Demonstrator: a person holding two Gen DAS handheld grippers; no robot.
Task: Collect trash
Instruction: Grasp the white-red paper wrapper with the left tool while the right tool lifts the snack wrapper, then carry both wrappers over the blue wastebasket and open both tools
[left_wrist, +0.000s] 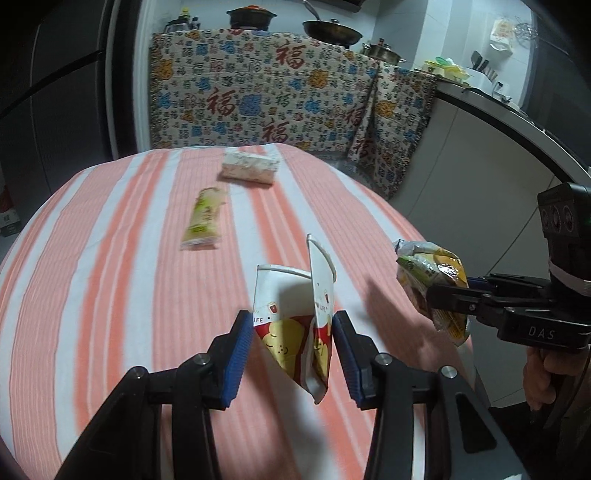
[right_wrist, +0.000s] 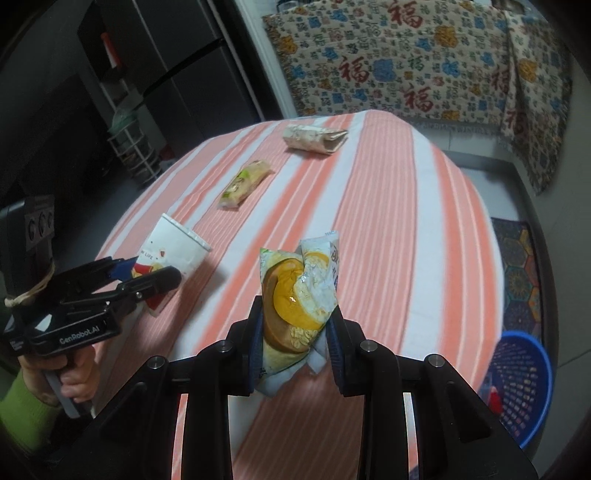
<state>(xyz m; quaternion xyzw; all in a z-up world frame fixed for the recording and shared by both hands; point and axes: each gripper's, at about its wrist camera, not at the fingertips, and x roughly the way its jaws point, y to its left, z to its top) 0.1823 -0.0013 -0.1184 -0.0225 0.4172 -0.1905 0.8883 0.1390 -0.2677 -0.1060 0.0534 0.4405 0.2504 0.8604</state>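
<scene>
— Looking along the left gripper (left_wrist: 293, 341), what do you get that the other camera misses?

— Its blue pads (left_wrist: 236, 354) clamped on a flattened paper cup (left_wrist: 295, 314), held above the striped tablecloth (left_wrist: 110, 258). Behind it, a kitchen counter with a wok (left_wrist: 331, 32) and pots on a patterned cloth (left_wrist: 258, 92). The right wrist view cuts that counter off entirely.

— And the right wrist view?

— The right gripper (right_wrist: 295, 332) is closed on a crumpled snack wrapper (right_wrist: 299, 295), orange and white, lifted off the table. Low at the right edge sits a blue basket (right_wrist: 532, 384) on the floor, beside a patterned mat (right_wrist: 521, 273). The left view shows neither. It also shows a hand (right_wrist: 75, 376) and a green sleeve (right_wrist: 22, 410) on the left tool's handle.

— What lies on the table?

— Two pieces, well apart from both tools: a long yellow-green wrapper (left_wrist: 203, 218) near the middle, and a folded whitish packet (left_wrist: 249, 168) towards the far edge.

— Anything unclear?

— The print on both is too blurred to read. The basket is cut by the frame edge, so its contents are hard to make out. In the left view, only part of the person's right hand (left_wrist: 546, 373) shows.
</scene>
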